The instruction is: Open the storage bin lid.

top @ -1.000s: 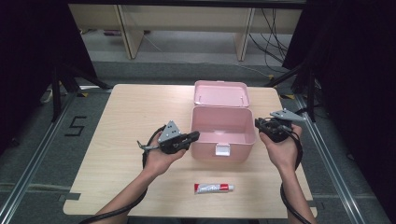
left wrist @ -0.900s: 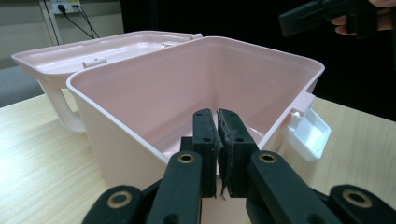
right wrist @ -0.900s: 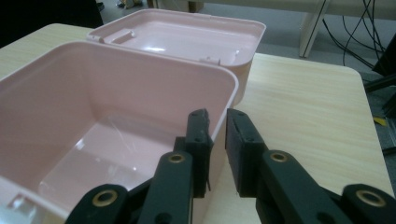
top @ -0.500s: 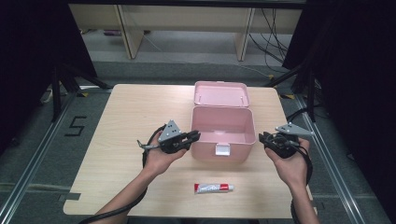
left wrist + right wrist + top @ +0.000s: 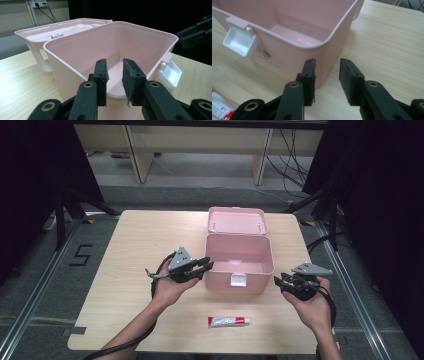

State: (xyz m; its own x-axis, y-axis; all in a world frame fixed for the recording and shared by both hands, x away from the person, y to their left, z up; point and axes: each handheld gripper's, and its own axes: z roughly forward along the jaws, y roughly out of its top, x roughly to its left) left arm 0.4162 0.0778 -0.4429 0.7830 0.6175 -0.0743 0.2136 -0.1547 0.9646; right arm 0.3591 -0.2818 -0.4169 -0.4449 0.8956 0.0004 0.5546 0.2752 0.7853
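The left gripper (image 5: 204, 266) is held level in an upturned hand just beside the left wall of the pink box (image 5: 239, 270), its jaws parted over the box's near rim with nothing pinched between them and lately widening, while the right gripper (image 5: 278, 282) sits low by the box's right front corner, jaws also spread, empty and just been opening. The wooden counter (image 5: 135, 240) stands in a dark room with pale shelving behind (cables trail there). The box sits mid-counter, lid (image 5: 237, 219) flung back away from the person, white latch (image 5: 238, 280) facing them, its long axis running left to right; a tube (image 5: 229, 321) lies near the front edge.
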